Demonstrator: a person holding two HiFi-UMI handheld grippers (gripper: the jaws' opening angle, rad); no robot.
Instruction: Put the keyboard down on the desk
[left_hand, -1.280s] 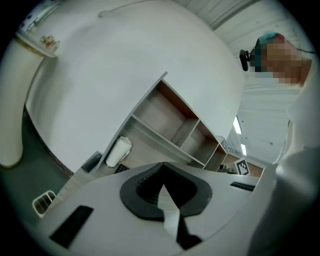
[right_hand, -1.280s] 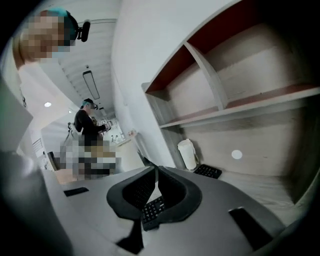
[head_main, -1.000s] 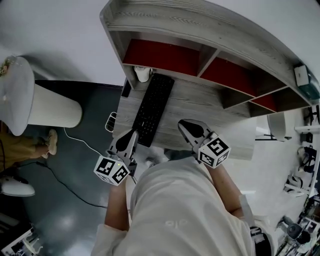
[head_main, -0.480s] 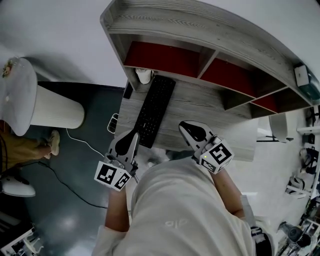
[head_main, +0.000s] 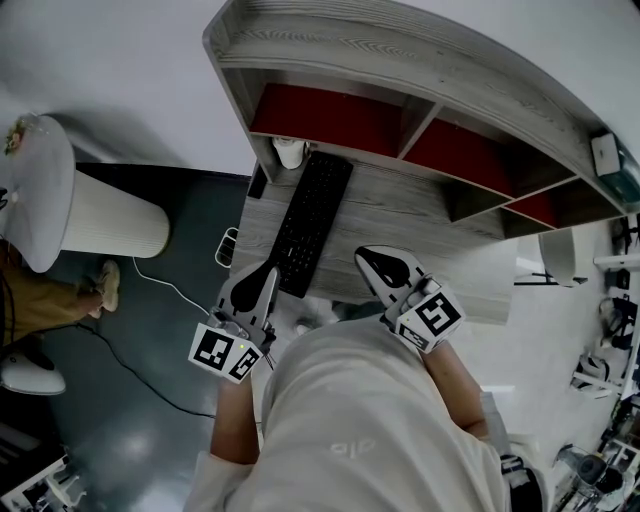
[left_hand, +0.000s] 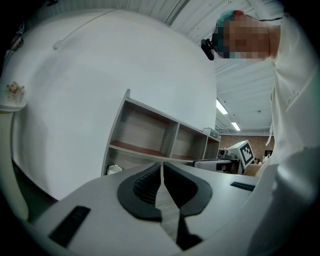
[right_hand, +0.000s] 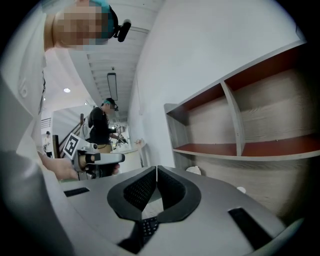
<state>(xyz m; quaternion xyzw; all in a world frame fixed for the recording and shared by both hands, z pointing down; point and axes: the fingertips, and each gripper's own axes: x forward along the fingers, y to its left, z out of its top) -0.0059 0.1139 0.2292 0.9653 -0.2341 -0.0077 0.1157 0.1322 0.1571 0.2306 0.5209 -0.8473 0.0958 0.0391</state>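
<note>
Spanning most of the head view, the desk (head_main: 400, 215) is carrying a shelf unit (head_main: 400, 70) along its back, which is leaving only the front strip of grey wood free for work. The keyboard (head_main: 310, 220) is lying flat on that strip toward the desk's left end, running lengthwise from the back toward the front edge. Nothing is gripping it, so the putting-down is looking finished. The left gripper (head_main: 266, 270) is hovering at the front edge just beside the keyboard's near end, its jaws pressing together with nothing between them. The right gripper (head_main: 366, 254) is hanging over the front edge, apart from the keyboard, its jaws likewise meeting on nothing. Both are probably sitting low and close to the person's body because no grasp is needed now. A small white cup (head_main: 289, 150) is standing at the keyboard's far end, tucked under the shelves and out of the way.
</note>
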